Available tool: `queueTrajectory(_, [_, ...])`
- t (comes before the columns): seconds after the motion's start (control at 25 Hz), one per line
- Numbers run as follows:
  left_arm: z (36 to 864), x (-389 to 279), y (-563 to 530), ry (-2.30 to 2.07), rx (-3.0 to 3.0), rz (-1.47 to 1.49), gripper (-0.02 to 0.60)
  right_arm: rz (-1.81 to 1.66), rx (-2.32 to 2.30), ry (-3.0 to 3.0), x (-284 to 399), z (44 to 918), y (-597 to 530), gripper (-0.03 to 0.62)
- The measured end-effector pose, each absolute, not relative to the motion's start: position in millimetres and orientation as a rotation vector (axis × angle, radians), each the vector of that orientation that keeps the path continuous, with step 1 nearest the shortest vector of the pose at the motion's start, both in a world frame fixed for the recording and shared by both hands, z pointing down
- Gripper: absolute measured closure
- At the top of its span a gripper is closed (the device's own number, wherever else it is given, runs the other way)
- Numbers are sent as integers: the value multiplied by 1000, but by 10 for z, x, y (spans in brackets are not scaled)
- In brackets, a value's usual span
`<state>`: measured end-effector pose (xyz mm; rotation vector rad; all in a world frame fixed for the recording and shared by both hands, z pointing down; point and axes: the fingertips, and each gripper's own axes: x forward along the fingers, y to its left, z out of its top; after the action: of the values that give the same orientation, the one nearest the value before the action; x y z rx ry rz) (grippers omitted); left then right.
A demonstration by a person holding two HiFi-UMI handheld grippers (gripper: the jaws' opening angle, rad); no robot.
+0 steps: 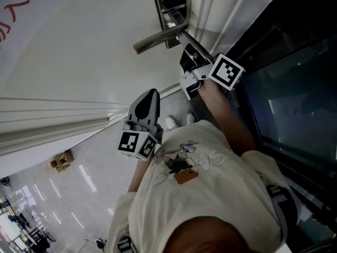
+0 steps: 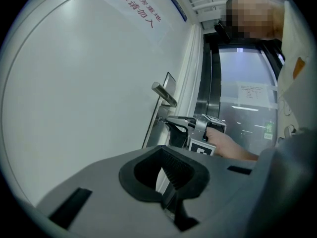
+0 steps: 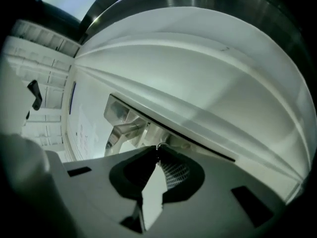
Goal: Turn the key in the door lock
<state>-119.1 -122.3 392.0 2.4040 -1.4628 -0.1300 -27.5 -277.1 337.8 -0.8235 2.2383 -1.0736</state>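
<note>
- One risk: right tool (image 3: 157, 151), pinching the key (image 3: 157, 147) at its very tips, could have slipped while twisting.
- Left tool (image 1: 150, 95), pressed together and empty, offered no backup.

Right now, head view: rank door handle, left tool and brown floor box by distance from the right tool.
From the right tool, shut on the key:
1. door handle, just beside its tips, on the door.
2. left tool, lower, near the person's chest.
3. brown box, far off on the floor, lower left.
</note>
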Motion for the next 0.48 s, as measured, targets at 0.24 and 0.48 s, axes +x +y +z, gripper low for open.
queueTrajectory(0.24, [3918, -1193, -1214, -1458, 2405, -129, 577, -1304, -745, 2033, -242, 3496, -2785, 562])
queueTrajectory(0.48, [3921, -1180, -1209, -1458, 2408, -131, 577, -1466, -617, 1845, -256, 3524, -2791, 563])
